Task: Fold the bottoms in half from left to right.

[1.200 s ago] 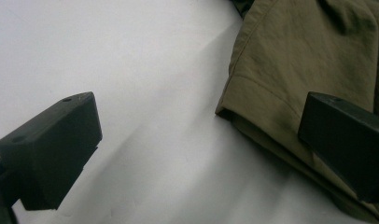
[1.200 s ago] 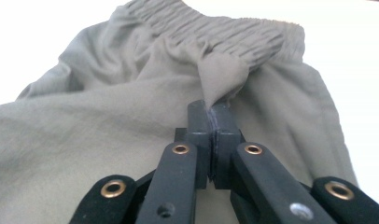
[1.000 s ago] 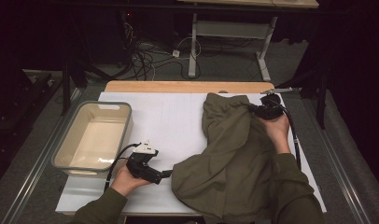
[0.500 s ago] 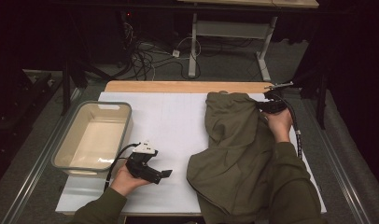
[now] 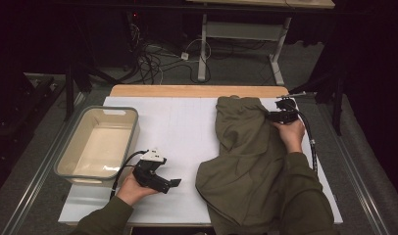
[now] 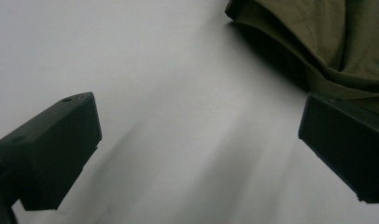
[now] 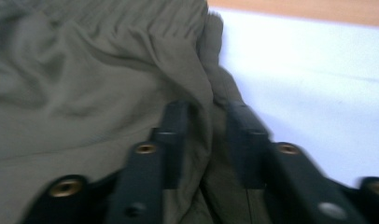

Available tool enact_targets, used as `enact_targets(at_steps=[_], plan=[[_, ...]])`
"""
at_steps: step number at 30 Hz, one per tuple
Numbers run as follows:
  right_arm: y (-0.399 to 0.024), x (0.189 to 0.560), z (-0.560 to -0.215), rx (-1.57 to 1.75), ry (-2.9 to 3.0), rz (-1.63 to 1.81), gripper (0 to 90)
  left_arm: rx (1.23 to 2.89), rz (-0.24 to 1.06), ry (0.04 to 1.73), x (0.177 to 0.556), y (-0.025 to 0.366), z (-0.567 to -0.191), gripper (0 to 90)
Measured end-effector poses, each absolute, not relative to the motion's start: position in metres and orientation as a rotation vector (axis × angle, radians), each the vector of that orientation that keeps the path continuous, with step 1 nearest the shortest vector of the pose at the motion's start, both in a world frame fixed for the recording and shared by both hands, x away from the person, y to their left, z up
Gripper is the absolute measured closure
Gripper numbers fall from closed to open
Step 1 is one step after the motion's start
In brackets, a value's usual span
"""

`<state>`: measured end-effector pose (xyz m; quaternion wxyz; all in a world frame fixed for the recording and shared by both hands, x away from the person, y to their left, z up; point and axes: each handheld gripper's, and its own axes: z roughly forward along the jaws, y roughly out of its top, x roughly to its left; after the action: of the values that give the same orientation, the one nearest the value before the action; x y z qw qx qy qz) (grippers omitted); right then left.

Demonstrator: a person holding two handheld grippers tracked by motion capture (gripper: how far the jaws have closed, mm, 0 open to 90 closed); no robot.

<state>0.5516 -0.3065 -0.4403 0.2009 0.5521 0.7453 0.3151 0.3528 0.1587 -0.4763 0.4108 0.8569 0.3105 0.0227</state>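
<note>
My right gripper (image 5: 274, 116) has just been opening, cloth between its parted jaws, releasing the olive garment (image 5: 246, 161) at the table's far right corner; next, regrip with my idle, wide-open left gripper (image 5: 173, 183).

Olive-green long sleeves (image 5: 305, 196) cover both forearms down to the wrists. The left gripper (image 5: 175, 183) is a chunky black body with a white block on top and a black cable looping off behind it; its jaws are blunt matte-black blocks. The right gripper (image 5: 271, 116) is black too, brass-coloured screws along its jaw arms, a ribbed black cable (image 5: 312, 147) trailing back.
</note>
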Motion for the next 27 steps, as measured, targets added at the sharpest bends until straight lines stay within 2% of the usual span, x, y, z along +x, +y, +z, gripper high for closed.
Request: enact_targets(at_steps=[2,6,14,27], plan=[[-0.308,0.546,-0.438,1.553,2.065,0.917,59.5,2.158,0.065,0.777,0.351,0.159,-0.474,0.0],[-0.307,0.529,-0.435,1.515,2.068,0.907,55.9,2.156,0.056,0.77,0.345,0.16,-0.474,0.0],[-0.306,0.483,-0.432,1.425,2.133,0.935,54.6,2.148,0.055,0.803,0.342,0.162,-0.479,0.0],[-0.3,0.433,-0.425,1.332,2.236,0.993,55.4,2.162,0.059,0.796,0.345,0.161,-0.482,0.0]])
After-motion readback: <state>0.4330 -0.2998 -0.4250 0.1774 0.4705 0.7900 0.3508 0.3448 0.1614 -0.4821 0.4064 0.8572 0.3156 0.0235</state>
